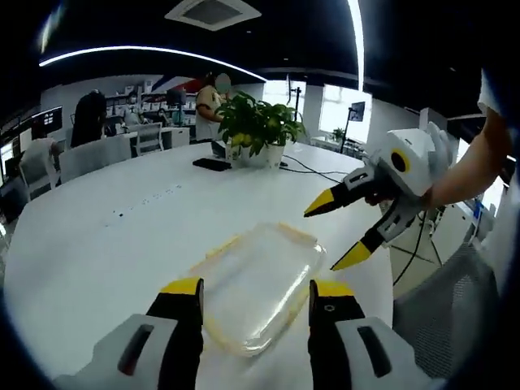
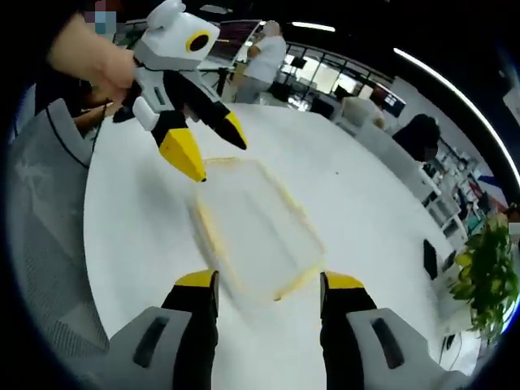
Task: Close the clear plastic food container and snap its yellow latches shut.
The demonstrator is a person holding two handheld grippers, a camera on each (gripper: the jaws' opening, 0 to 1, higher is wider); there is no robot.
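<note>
A clear plastic food container (image 1: 256, 284) with a yellow rim lies flat on the white table (image 1: 122, 227). My left gripper (image 1: 256, 296) hovers over its near end, jaws open and apart from it. My right gripper (image 1: 341, 231) hangs in the air past the container's far right corner, open, held by a person's hand. In the right gripper view the container (image 2: 260, 231) lies ahead of my right gripper (image 2: 268, 284), blurred. My left gripper (image 2: 213, 146) hangs open over the container's far end. I cannot make out the latches.
A potted green plant (image 1: 256, 126) and a black flat object (image 1: 211, 164) stand at the table's far side, with cables beside them. Grey mesh chairs (image 2: 45, 211) stand at the table's edge. People sit and stand in the office behind.
</note>
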